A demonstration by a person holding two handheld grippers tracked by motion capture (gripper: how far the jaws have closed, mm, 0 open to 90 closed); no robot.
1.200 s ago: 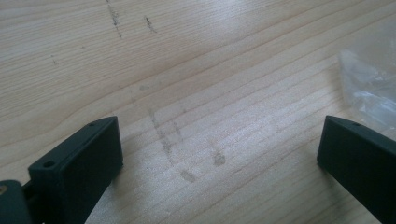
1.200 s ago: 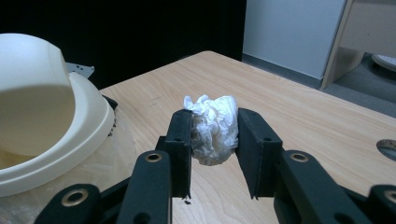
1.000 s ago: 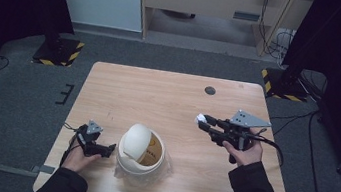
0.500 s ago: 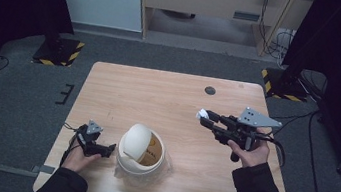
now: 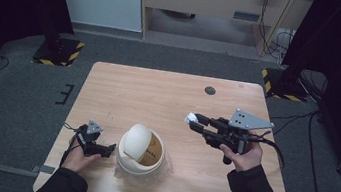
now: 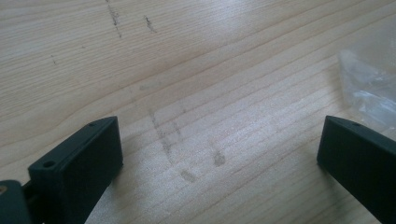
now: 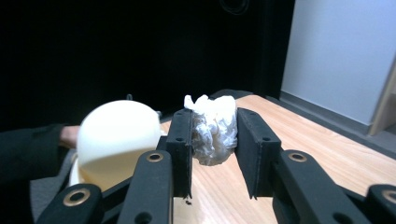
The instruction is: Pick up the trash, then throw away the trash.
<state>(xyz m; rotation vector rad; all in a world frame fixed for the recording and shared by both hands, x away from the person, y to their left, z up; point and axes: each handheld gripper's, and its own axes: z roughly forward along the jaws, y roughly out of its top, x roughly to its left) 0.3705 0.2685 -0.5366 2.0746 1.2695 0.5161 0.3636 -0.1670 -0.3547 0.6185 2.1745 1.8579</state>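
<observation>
Nearest the person, at the front left of the wooden bench (image 5: 123, 94), the left hand (image 5: 78, 158) rests on the surface and holds the left claw (image 5: 103, 148) low, pointing toward the bin beside it. In the left gripper view its two black jaws stand wide apart with bare, scuffed wood between them and nothing in their grasp; a bit of clear plastic film (image 6: 369, 88) lies just past the jaw on the right of that view.

Just beside that claw stands a small white swing-lid bin (image 5: 142, 148), near the front edge and a little left of the middle. Its domed white lid (image 5: 134, 140) is tilted, so that the yellowish inside (image 5: 153, 149) shows on the side turned toward the right hand. Thin clear plastic lies under and around its base.

Farther right, the right hand (image 5: 243, 156) holds the right claw (image 5: 191, 121) above the bench, pointing left across it, with the grey three-cornered plate (image 5: 248, 120) on top and a cable trailing off behind. The right claw is closed on a crumpled white paper wad (image 7: 212, 128): in the right gripper view the wad sits squeezed between the two inner faces, bulging above and below them. In the high view the wad (image 5: 189, 118) shows as a white spot at the tips, well apart from the bin and off the wood.

At the far side of the bench, a small dark round disc (image 5: 210, 90) lies near the back edge. Beyond it are grey carpet and a pale cabinet.
</observation>
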